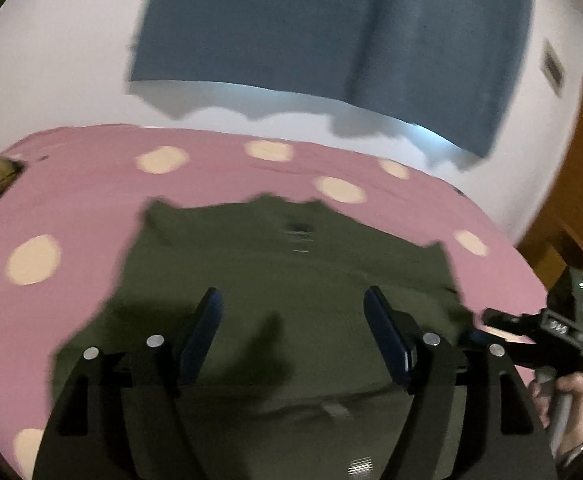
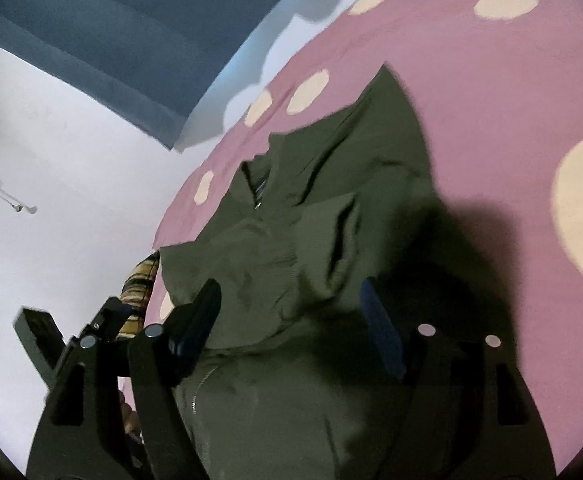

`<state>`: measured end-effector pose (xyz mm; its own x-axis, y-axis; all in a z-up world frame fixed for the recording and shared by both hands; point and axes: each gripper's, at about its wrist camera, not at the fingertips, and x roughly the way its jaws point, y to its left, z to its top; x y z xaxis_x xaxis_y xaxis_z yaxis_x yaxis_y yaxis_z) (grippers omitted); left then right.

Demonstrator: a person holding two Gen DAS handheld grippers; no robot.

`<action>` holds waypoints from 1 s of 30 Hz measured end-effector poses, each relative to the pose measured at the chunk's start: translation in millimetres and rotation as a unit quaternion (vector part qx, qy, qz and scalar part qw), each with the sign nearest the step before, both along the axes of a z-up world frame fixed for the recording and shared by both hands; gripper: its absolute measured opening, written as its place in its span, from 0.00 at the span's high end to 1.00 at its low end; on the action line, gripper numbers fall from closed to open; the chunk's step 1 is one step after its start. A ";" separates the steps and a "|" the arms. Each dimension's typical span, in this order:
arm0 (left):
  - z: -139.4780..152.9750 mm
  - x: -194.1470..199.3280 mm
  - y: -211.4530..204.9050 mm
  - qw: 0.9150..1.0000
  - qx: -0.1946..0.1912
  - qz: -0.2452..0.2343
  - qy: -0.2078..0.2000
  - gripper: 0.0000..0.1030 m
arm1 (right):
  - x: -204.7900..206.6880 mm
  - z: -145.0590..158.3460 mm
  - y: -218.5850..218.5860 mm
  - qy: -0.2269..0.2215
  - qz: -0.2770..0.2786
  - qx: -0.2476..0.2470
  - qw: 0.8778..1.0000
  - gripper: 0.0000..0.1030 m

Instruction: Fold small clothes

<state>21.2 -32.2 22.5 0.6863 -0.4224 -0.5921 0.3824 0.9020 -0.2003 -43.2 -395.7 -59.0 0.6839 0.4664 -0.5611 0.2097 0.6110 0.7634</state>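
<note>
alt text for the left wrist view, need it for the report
The left gripper, jaws open and holding nothing, hovers over an olive green garment spread on a pink bedspread with cream dots. The right gripper shows at the garment's right edge; a blue cloth hangs on the white wall behind.

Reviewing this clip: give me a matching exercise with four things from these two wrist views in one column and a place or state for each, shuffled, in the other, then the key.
Things:
1. olive green zippered garment
2. pink bedsheet with cream dots
3. blue fabric curtain
4. left gripper

Places or states:
A. hanging against the white wall
B. open, above the green cloth
C. spread over the bed beneath the clothing
D. lying rumpled on the dotted sheet

Pairs: 1-D, 2-C, 3-A, 4-B
</note>
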 end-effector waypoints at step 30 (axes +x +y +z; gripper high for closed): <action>-68.6 27.5 114.8 0.985 0.022 0.138 0.099 0.29 | 37.7 -48.3 -2.4 0.080 -0.017 -0.105 0.991 0.85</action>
